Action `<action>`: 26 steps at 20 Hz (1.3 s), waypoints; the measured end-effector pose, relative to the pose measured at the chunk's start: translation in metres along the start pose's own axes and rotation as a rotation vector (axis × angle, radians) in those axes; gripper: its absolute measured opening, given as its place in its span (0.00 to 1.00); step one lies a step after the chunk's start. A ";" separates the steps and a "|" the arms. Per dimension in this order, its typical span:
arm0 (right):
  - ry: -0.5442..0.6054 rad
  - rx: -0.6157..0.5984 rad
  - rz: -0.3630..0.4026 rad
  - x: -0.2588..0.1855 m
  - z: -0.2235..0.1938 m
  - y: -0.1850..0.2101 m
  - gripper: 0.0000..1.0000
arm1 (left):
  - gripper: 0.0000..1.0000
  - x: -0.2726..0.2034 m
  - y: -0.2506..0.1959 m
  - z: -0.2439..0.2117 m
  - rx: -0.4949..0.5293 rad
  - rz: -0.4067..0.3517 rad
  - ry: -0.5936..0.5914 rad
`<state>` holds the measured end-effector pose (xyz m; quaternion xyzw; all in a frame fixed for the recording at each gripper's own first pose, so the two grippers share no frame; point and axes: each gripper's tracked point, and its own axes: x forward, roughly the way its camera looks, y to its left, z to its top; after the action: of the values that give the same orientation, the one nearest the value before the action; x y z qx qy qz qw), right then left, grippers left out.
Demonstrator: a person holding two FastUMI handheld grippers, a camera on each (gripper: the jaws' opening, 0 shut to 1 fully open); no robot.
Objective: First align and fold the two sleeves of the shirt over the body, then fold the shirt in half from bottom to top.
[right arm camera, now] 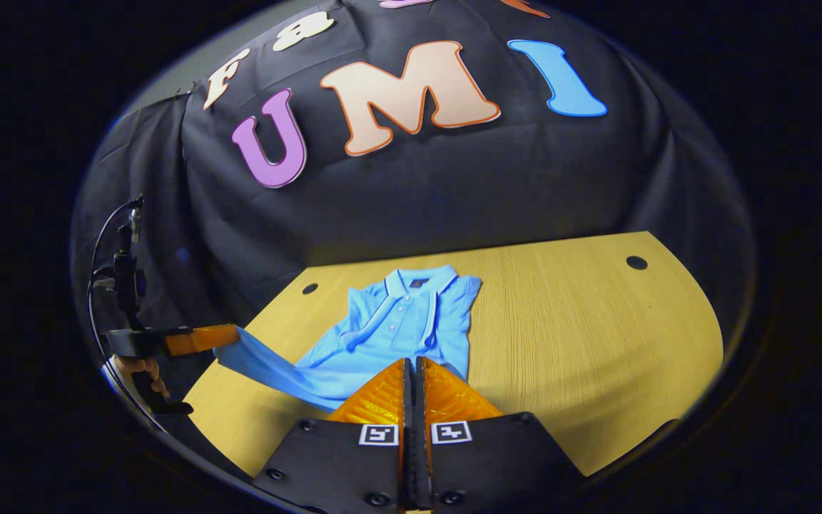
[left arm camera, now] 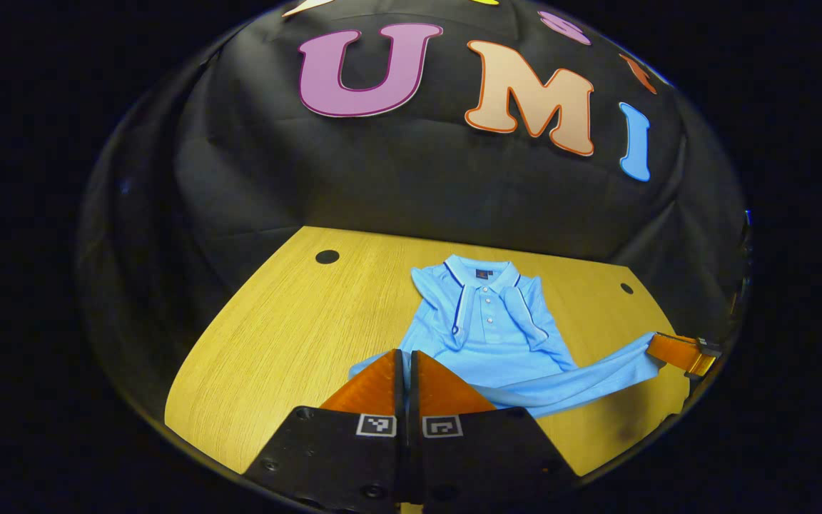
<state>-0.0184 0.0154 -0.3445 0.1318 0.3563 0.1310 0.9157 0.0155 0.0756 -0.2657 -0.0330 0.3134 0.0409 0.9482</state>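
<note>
Shirt (left arm camera: 496, 335) flat on the table (left arm camera: 275, 335), collar toward the far wall, both sleeves already folded over the body. Left gripper (left arm camera: 405, 360) and right gripper (right arm camera: 413, 368) each clenched on a bottom corner of the hem (left arm camera: 582, 378), lifted and stretched taut between them across the near edge. Collar straight ahead of both, equally near; fold line across the shirt's long axis, so probably an even forward carry next.
</note>
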 end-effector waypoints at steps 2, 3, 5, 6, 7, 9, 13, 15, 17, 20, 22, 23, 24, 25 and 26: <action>-0.036 -0.003 -0.035 0.026 0.021 -0.006 0.03 | 0.00 0.031 -0.001 0.019 0.010 -0.030 -0.022; -0.051 -0.005 -0.061 0.039 0.031 -0.010 0.03 | 0.00 0.048 -0.002 0.027 0.008 -0.047 -0.027; -0.090 0.001 -0.110 0.064 0.052 -0.013 0.02 | 0.00 0.079 -0.004 0.044 0.007 -0.086 -0.024; -0.103 0.002 -0.128 0.077 0.061 -0.015 0.03 | 0.00 0.095 -0.003 0.054 0.012 -0.099 -0.027; -0.110 -0.001 -0.145 0.090 0.066 -0.016 0.02 | 0.00 0.112 -0.004 0.063 0.020 -0.117 -0.031; -0.117 -0.006 -0.180 0.116 0.075 -0.023 0.02 | 0.00 0.141 -0.004 0.078 0.036 -0.133 -0.032; -0.108 0.025 -0.252 0.173 0.074 -0.049 0.02 | 0.00 0.201 -0.001 0.091 0.044 -0.144 -0.036; -0.070 0.035 -0.297 0.197 0.061 -0.069 0.02 | 0.00 0.227 0.003 0.085 0.054 -0.134 -0.016; -0.034 0.038 -0.333 0.214 0.046 -0.085 0.02 | 0.00 0.248 0.004 0.078 0.067 -0.128 -0.009; -0.007 0.050 -0.357 0.220 0.037 -0.092 0.01 | 0.00 0.260 0.006 0.066 0.057 -0.122 0.002; -0.056 0.007 -0.358 0.207 0.054 -0.084 0.34 | 0.24 0.243 -0.006 0.072 0.025 -0.181 -0.004; -0.096 -0.022 -0.360 0.195 0.068 -0.076 0.46 | 0.48 0.232 -0.005 0.082 0.031 -0.184 -0.039; -0.153 -0.046 -0.349 0.175 0.088 -0.062 0.63 | 0.72 0.224 -0.007 0.096 0.045 -0.188 -0.084; -0.216 -0.069 -0.342 0.160 0.107 -0.047 0.81 | 0.96 0.202 -0.007 0.112 0.057 -0.191 -0.135; -0.277 -0.090 -0.344 0.137 0.126 -0.034 0.99 | 0.96 0.179 -0.012 0.128 0.063 -0.201 -0.178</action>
<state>0.1705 0.0104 -0.3511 0.0447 0.2383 -0.0303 0.9697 0.2354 0.0851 -0.2698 -0.0309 0.2244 -0.0614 0.9721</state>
